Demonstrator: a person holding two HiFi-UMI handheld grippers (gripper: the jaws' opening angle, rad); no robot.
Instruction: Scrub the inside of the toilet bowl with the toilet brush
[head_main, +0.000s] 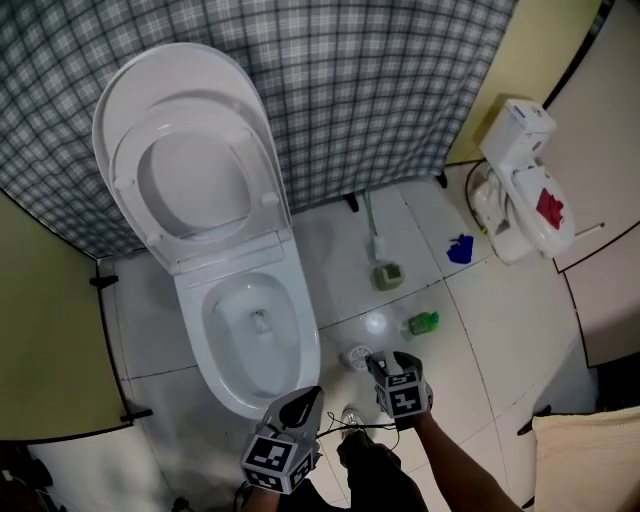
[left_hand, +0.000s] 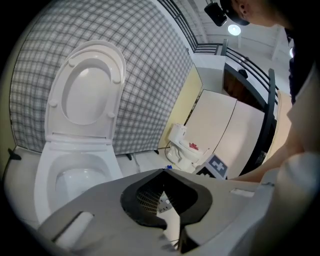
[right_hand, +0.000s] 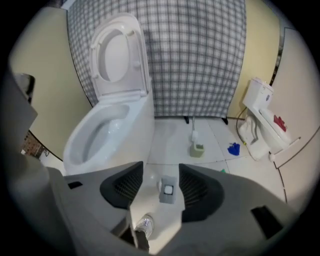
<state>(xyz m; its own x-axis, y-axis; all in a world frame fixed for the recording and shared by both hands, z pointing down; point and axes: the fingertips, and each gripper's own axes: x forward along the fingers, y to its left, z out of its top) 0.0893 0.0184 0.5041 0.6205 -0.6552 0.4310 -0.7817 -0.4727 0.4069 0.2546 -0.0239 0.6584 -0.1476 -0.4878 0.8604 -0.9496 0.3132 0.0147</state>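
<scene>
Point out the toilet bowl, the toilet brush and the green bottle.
toilet bowl (head_main: 232, 350), head view, inner wall.
toilet brush (head_main: 380, 247), head view, white head.
green bottle (head_main: 424, 322), head view, body.

Backdrop: grey-and-white checked cloth curtain (head_main: 380, 90), hung across the rear.
Floor: glossy white square tiles (head_main: 500, 330), with a bright glare spot.
Walls: pale yellow panels (head_main: 50, 330) at left and upper right.
Furniture: small white toilet (head_main: 520, 180) at right.
</scene>
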